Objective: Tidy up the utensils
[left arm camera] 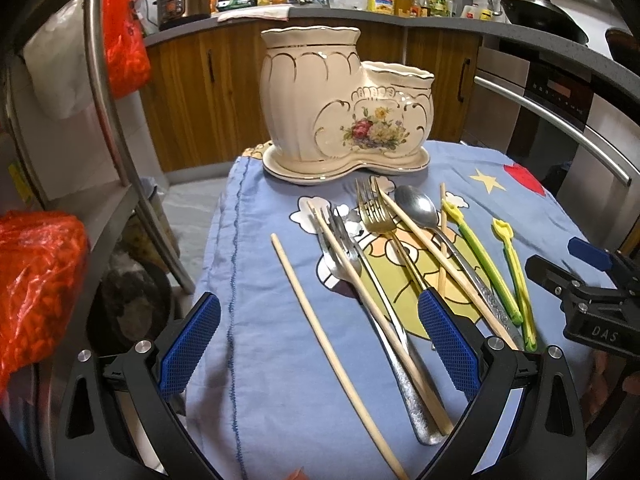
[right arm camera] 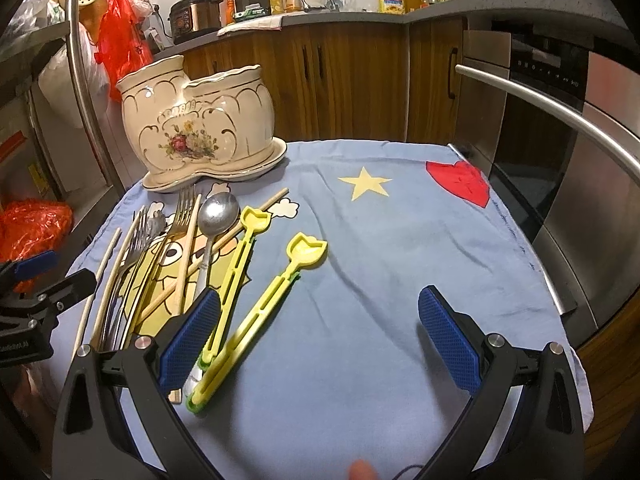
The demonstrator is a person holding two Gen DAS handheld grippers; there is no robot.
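Observation:
A cream ceramic utensil holder [left arm camera: 344, 100] [right arm camera: 200, 124] with two openings and a flower print stands on its saucer at the far edge of the blue cloth. In front of it lie loose wooden chopsticks [left arm camera: 332, 344] [right arm camera: 96, 276], silver forks [left arm camera: 340, 248], a gold fork [left arm camera: 376, 212] [right arm camera: 182, 210], a steel spoon [left arm camera: 416, 204] [right arm camera: 218, 214] and two yellow-green plastic utensils [left arm camera: 516, 276] [right arm camera: 276, 280]. My left gripper [left arm camera: 320, 344] hovers open above the chopsticks and a fork handle. My right gripper [right arm camera: 320, 340] is open over bare cloth, right of the yellow utensils.
The blue cartoon cloth [right arm camera: 400, 240] covers a small table. A steel rack [left arm camera: 108, 100] with red plastic bags [left arm camera: 40, 280] stands to the left. An oven with a long metal handle [right arm camera: 560, 112] is at the right. Wooden cabinets and a cluttered counter [left arm camera: 360, 8] lie behind.

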